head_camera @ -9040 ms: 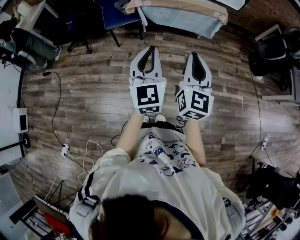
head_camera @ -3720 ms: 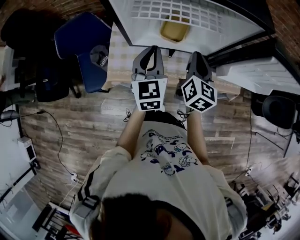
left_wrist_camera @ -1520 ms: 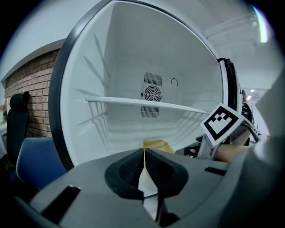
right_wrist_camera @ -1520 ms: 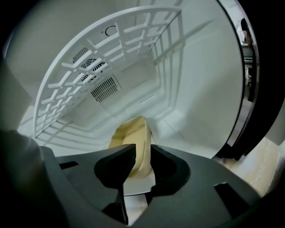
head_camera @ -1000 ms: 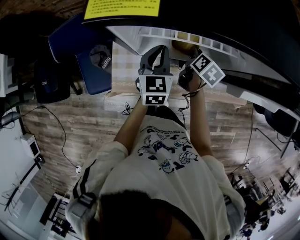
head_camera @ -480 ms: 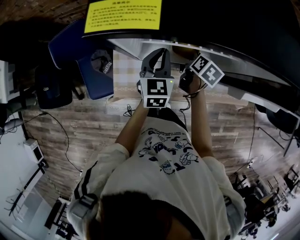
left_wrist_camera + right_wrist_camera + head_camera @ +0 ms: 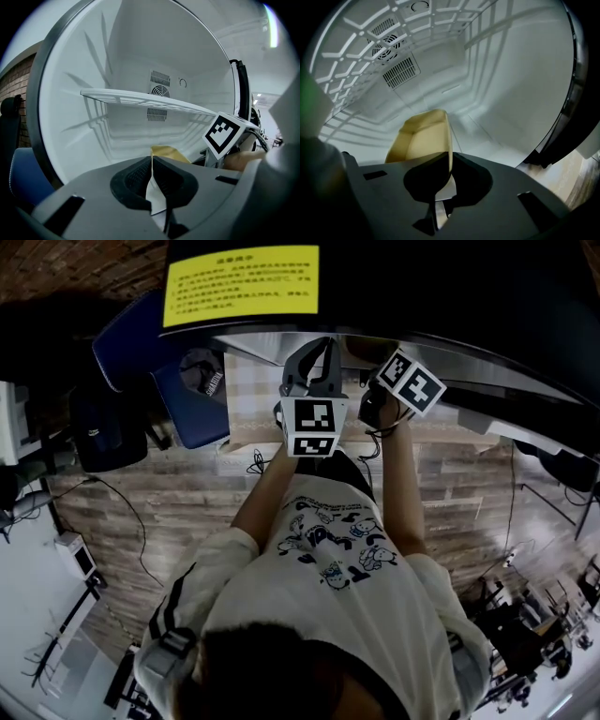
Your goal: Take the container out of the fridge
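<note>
A yellow container lies on the floor of the open white fridge. My right gripper reaches inside, and its jaws are shut on the container's near right wall. The container also peeks over my left gripper, which is held at the fridge mouth with its jaws shut and nothing between them. The right gripper's marker cube shows to the right of it. In the head view the left gripper points at the fridge, and the right one's cube sits under the fridge's top edge, its jaws hidden.
A white wire shelf spans the fridge above the container, close over the right gripper. A fan grille is on the back wall. The dark door frame borders the right side. A blue chair stands left of the fridge.
The person walked from the open floor up to the fridge. Over the last second the right gripper pushed slightly deeper inside; the left gripper has hardly moved.
</note>
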### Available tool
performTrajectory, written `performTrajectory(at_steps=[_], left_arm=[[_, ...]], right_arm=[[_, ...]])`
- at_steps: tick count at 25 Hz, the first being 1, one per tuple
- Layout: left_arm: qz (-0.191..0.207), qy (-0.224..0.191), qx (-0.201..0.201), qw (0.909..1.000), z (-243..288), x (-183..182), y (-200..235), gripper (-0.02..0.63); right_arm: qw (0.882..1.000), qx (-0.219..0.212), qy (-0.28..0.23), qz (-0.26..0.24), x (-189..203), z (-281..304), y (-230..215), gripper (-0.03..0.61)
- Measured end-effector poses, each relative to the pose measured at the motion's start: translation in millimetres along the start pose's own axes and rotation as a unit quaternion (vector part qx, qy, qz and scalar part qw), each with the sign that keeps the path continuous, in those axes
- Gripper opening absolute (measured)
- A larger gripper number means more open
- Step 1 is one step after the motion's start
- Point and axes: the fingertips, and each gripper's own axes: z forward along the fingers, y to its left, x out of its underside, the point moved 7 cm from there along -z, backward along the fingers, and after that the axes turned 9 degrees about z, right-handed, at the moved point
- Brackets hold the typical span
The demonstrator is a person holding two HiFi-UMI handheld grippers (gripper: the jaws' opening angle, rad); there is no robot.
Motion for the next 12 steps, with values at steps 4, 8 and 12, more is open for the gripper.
performTrajectory(at_steps=[4, 8, 12], left_arm=[[0.003, -0.003, 0.009, 1.0000, -0.8, 2.1, -1.7, 0.023], [0.008, -0.005, 0.015, 0.9998, -2.8, 1.7, -6.4, 0.023], [0.009, -0.009, 0.015, 0.9998, -8.6, -0.7, -11.6, 0.022]], right_arm=[[1.000, 0.004, -0.004, 0.000, 3.3, -5.9, -3.0, 0.040], [1.000, 0.004, -0.011, 0.002, 6.4, -15.7, -7.5, 0.040], [1.000, 0.000, -0.012, 0.000, 11.1, -28.2, -13.5, 0.040]])
